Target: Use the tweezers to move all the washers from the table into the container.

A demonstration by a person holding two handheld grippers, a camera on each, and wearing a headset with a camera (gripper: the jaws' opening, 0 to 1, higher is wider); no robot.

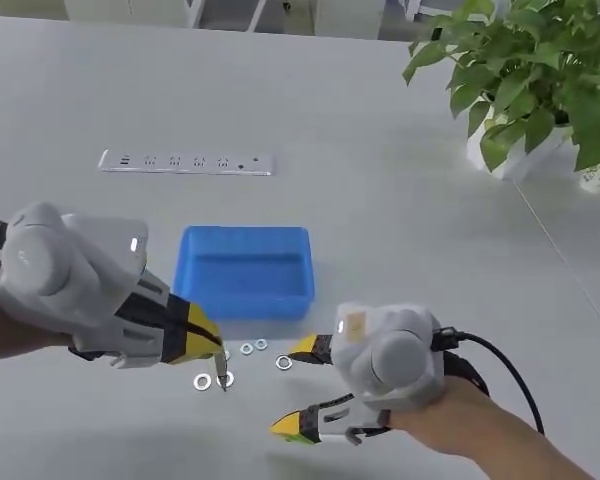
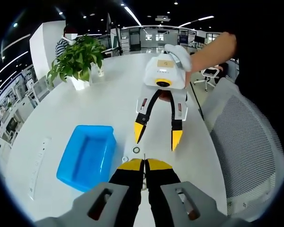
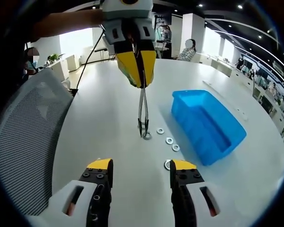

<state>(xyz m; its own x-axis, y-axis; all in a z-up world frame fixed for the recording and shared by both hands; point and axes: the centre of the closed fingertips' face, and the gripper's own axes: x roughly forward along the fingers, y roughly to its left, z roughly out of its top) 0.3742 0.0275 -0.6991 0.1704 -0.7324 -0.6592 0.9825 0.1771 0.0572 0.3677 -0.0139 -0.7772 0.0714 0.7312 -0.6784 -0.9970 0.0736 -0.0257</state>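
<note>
My right claw [image 1: 295,390] is closest to me, in front of the blue container [image 1: 245,303]. Its two jaws are spread wide, and nothing is between them.

My left claw [image 1: 205,340] is a little further out, near the container's front left corner. Its jaws are pinching the tweezers [image 3: 143,111]. The tweezers point down at the table [image 1: 400,200].

Five washers [image 1: 247,348] lie on the table in front of the container, between my two claws. The tweezer tips are right at one of them, the one furthest from the container. The washer at my right claw's tip sits alone. The other three are in a little row closer to the container's front wall.

Behind the container lies a white power strip [image 1: 185,162]. Far behind it, off to the right, stands a green plant [image 1: 530,70] in a white pot.
</note>
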